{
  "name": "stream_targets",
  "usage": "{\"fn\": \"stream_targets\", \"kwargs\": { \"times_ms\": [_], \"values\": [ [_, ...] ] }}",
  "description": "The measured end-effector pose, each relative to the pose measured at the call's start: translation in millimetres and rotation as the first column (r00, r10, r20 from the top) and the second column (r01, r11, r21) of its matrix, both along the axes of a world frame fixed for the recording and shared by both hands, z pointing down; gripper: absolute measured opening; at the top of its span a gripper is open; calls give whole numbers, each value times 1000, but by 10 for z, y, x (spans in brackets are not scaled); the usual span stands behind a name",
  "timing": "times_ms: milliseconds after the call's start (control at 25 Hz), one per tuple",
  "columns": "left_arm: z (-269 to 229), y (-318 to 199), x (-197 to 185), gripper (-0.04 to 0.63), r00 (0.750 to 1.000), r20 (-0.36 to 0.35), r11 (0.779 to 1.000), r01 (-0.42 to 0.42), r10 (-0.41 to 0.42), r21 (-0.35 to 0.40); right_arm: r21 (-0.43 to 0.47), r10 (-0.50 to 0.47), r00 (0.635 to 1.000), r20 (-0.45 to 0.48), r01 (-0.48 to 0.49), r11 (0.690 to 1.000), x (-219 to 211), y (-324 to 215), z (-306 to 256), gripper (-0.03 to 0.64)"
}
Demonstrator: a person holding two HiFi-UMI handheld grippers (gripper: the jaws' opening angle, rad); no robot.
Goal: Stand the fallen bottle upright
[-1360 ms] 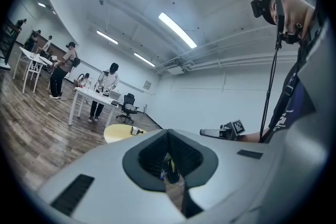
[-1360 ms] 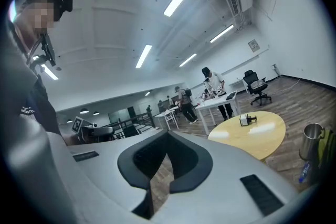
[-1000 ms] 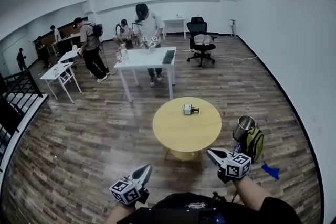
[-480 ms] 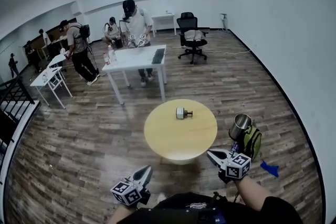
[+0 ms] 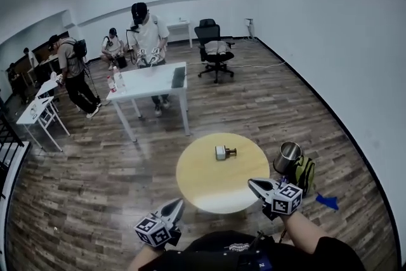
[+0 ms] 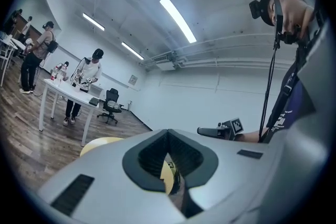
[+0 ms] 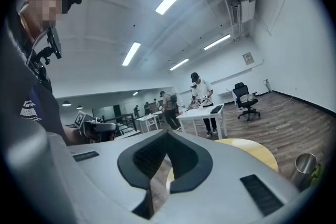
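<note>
A: Where's the bottle (image 5: 223,152)?

B: It's on its side near the middle of the round yellow surface (image 5: 202,190) in front of you. In the head view its long axis runs left-right. The dark narrow end points right and the pale body lies to the left.

A: And the claws?

B: Your left claw (image 5: 176,205) is clenched with nothing in it, at the near-left rim. Your right claw (image 5: 255,185) is clenched and empty too, at the near-right rim. Both are well apart from the bottle.

A: Any differences between views?

B: Only the head view shows the bottle. Each gripper view catches just a slice of yellow top past the closed jaws. The right gripper view also shows the steel cup (image 7: 306,164) at lower right. The head view puts that cup by a green bag (image 5: 306,173) beside the surface.
</note>
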State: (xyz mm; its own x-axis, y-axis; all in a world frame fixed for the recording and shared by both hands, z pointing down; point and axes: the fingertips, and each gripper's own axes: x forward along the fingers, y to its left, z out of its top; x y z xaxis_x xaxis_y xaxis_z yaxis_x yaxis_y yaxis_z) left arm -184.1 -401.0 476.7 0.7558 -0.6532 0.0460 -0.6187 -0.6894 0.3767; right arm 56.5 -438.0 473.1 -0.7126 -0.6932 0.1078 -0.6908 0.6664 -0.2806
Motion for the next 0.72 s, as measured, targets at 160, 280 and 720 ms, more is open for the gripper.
{"fn": "stream_targets", "kwargs": {
  "times_ms": [160, 280, 720],
  "values": [
    [-7, -495, -287, 17, 999, 2, 999, -43, 43, 4, -4, 35, 999, 12, -35, 999, -302, -393, 11, -8],
    [51, -800, -425, 17, 999, -11, 999, -49, 48, -6, -22, 41, 999, 0, -41, 999, -445, -612, 101, -8],
    [250, -1599, -326, 17, 1000, 6, 999, -13, 13, -39, -57, -15, 1000, 13, 15, 998, -391, -1603, 287, -6]
  ]
}}
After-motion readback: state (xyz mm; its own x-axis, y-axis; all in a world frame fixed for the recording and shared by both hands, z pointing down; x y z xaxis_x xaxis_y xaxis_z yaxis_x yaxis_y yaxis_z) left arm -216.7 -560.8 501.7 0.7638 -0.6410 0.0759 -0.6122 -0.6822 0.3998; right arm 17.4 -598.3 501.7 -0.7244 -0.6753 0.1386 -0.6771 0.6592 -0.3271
